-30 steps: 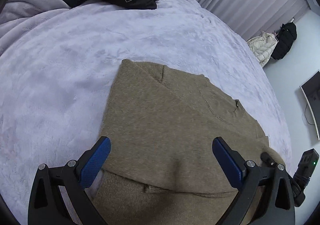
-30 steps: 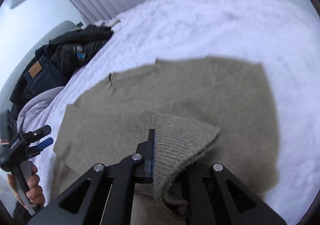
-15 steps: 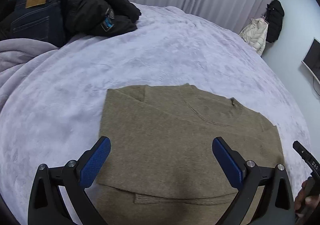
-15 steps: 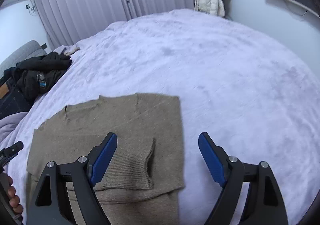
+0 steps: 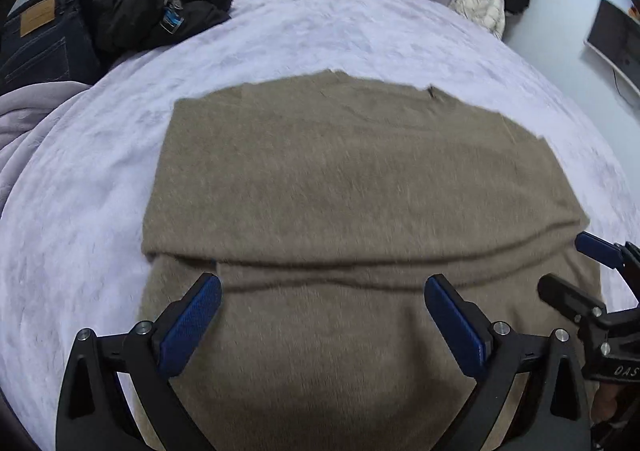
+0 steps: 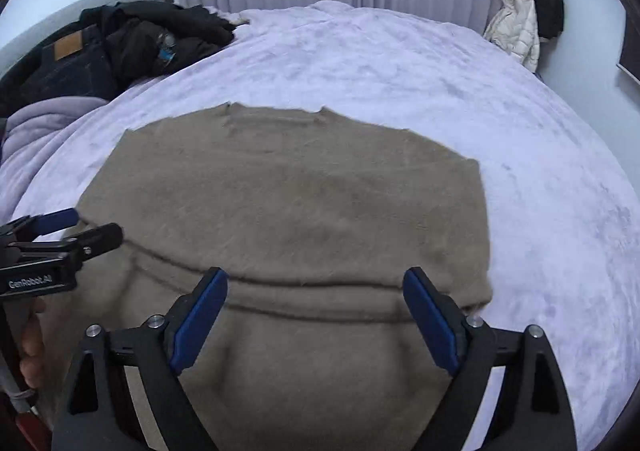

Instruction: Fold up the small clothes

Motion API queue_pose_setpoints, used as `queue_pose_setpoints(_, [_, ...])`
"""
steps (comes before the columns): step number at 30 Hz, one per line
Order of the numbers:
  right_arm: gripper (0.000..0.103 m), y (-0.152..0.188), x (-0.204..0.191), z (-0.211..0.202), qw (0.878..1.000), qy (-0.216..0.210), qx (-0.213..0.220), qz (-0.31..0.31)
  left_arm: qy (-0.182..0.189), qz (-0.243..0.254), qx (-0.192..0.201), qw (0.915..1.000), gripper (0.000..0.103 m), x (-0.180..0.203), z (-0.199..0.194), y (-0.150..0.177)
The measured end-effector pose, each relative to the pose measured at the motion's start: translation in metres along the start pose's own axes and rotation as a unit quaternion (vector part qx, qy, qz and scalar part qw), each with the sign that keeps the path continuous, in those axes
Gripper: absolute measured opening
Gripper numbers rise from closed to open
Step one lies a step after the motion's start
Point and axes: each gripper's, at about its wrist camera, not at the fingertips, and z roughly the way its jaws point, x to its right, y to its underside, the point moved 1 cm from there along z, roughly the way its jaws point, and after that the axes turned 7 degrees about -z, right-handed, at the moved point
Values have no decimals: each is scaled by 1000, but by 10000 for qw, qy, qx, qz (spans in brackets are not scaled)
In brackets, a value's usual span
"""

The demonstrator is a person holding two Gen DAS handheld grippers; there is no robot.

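Both claws, left gripper (image 5: pixel 322 315) wide apart and right gripper (image 6: pixel 316 311) still opening, hold nothing above the sweater (image 5: pixel 352 187); dark clothes (image 5: pixel 132 7) heap at the bed's (image 5: pixel 360 35) far left corner.

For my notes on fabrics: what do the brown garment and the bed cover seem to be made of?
The brown sweater looks like a soft knit, probably wool or a blend: matte, slightly fuzzy surface, thick rolled fold edges. The bed cover looks like plush fleece or short-pile velvet: pale lilac, with a mottled sheen where the pile lies in different directions. Exact fibres cannot be told.

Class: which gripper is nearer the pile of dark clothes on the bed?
Left. The left gripper hovers over the sweater's side facing the dark clothes; the right gripper works the far side.
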Motion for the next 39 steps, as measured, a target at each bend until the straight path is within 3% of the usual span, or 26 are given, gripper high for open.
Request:
queue_pose_setpoints(2, [96,19,-17,20,9967,-481,-651,-15,-286,142,-331,9989,102,-2,13,21])
queue_pose_setpoints(3, [96,32,-21,28,9951,-447,-879,-29,-280,120,-184,9994,102,-6,8,31])
queue_pose_setpoints(5, [96,50,-36,17,9974,44,-540,-484,-185,142,63,9997,102,-13,-10,51])
queue_pose_setpoints(7, [96,67,-43,0,9966,228,-444,-656,-143,278,179,9994,102,-22,-28,78])
queue_pose_setpoints(13, [96,140,-31,-51,9987,-263,16,-440,-143,358,522,9979,102,-51,-68,139])
queue_pose_setpoints(18, [96,187,-41,-78,9931,-41,99,-1164,-447,508,442,9967,102,-50,-85,171])
queue_pose_setpoints(21, [96,195,-49,-90,9883,81,-124,-1517,-538,626,281,9962,102,-44,-100,173])
queue_pose_setpoints(23, [97,193,-56,-103,9844,68,-152,-1751,-380,717,551,9952,102,-33,-114,168])
queue_pose_setpoints(25, [97,184,-69,-120,9800,-75,224,-1974,-183,942,779,9923,102,-13,-118,161])
queue_pose_setpoints(27, [97,170,-93,-123,9696,-197,494,-2387,-16,1251,704,9896,102,8,-106,161])
queue_pose_setpoints(29, [97,162,-116,-106,9569,-340,219,-2876,-352,1396,519,9882,102,17,-86,166])
queue_pose_setpoints(31, [97,165,-126,-84,9480,-157,-58,-3177,-229,1284,483,9903,102,10,-79,171])
queue_pose_setpoints(32, [97,170,-125,-72,9460,-146,-174,-3233,-112,1171,479,9919,102,4,-80,173])
queue_pose_setpoints(35, [102,179,-95,-71,9580,-559,-49,-2813,70,1017,453,9938,102,-11,-84,181])
queue_pose_setpoints(39, [102,207,-63,-82,9504,-363,30,-3089,48,1211,535,9912,103,-17,-88,194])
